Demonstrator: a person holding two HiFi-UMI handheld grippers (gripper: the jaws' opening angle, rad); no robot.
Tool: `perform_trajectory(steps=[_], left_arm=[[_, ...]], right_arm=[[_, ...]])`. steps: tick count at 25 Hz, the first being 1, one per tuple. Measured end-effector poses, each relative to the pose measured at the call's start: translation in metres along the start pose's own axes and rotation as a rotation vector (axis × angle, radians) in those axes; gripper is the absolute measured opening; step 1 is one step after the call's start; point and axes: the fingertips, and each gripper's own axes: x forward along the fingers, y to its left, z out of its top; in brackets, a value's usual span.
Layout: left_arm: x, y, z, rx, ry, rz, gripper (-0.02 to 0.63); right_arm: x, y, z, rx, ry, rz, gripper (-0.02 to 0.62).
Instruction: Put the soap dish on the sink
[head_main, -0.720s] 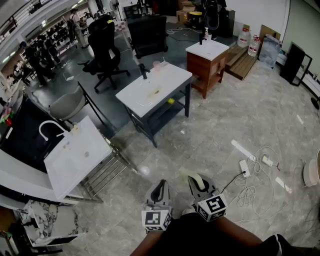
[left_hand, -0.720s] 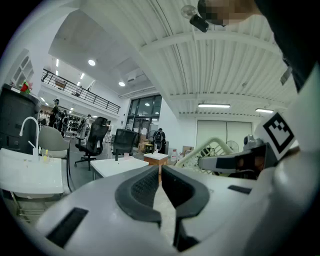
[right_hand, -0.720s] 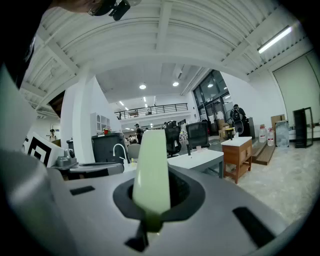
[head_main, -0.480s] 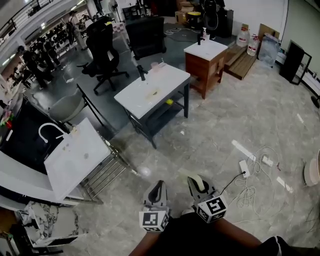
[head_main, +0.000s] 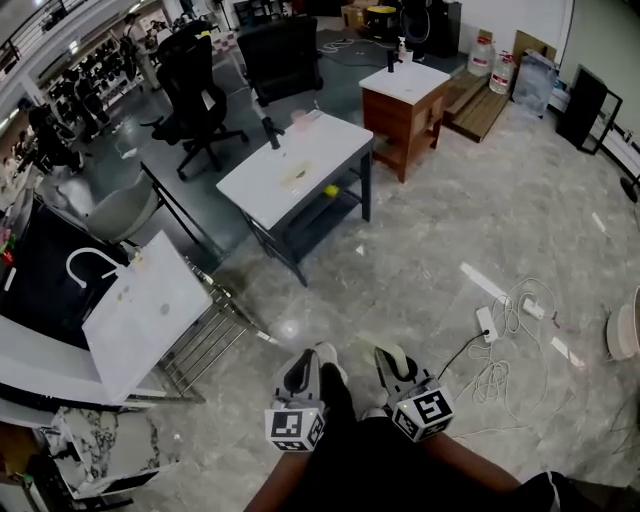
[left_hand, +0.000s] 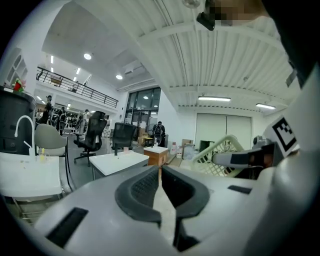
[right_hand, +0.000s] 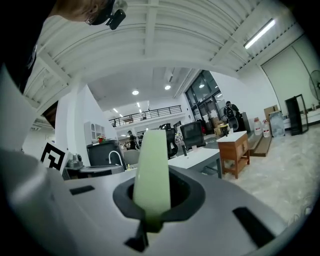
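Head view: the whole scene has slid a little up and to the left. A dark leg (head_main: 338, 400) has swung forward between my two grippers. I read that as a step toward the sinks, not a placing move.

The left gripper (head_main: 300, 370) has shifted slightly left. The right gripper (head_main: 398, 362) sits about where it was, low in the picture. The pale green dish (head_main: 388, 352) still sticks out ahead of it.

Three sinks lie ahead, all well apart from the dish. The near sink (head_main: 140, 315) is on the left, the middle sink (head_main: 300, 165) is further off, and the far sink (head_main: 405, 80) is beyond that. I cannot tell which one is meant.

Left gripper view: the jaws are together with nothing between them. At the right I see the other gripper with the dish's lattice rim poking forward. The sinks sit far off on the left.

Right gripper view: the jaws are clamped on the dish. I see it edge-on, standing up from the pads as a thin green strip. The middle and far sinks are small behind it.

So the task is at the carry stage, as I judge it. The dish is in hand, the grip looks secure, and the walk to a sink is under way with the set-down not yet begun.
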Motion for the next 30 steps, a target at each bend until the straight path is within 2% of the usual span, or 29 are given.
perform_trajectory(steps=[4, 9, 14, 19, 24, 30], left_arm=[[0.031, 0.008, 0.003, -0.007, -0.016, -0.021, 0.02], [0.067, 0.033, 0.0, -0.022, 0.006, -0.038, 0.021], [0.119, 0.064, 0.022, -0.036, -0.049, -0.032, 0.02], [0.175, 0.109, 0.039, -0.009, -0.003, -0.052, 0.02], [0.224, 0.156, 0.071, -0.02, -0.031, -0.065, 0.02], [0.266, 0.208, 0.076, -0.052, -0.04, -0.084, 0.02]], right_arm=[[0.024, -0.021, -0.003, 0.003, 0.009, -0.028, 0.005], [0.064, -0.041, 0.003, -0.017, 0.028, -0.036, 0.005], [0.123, -0.072, 0.025, -0.034, 0.029, -0.052, 0.005], [0.196, -0.086, 0.04, -0.021, 0.066, -0.032, 0.005], [0.261, -0.098, 0.061, -0.021, 0.066, -0.054, 0.005], [0.324, -0.099, 0.075, -0.062, 0.085, -0.059, 0.005]])
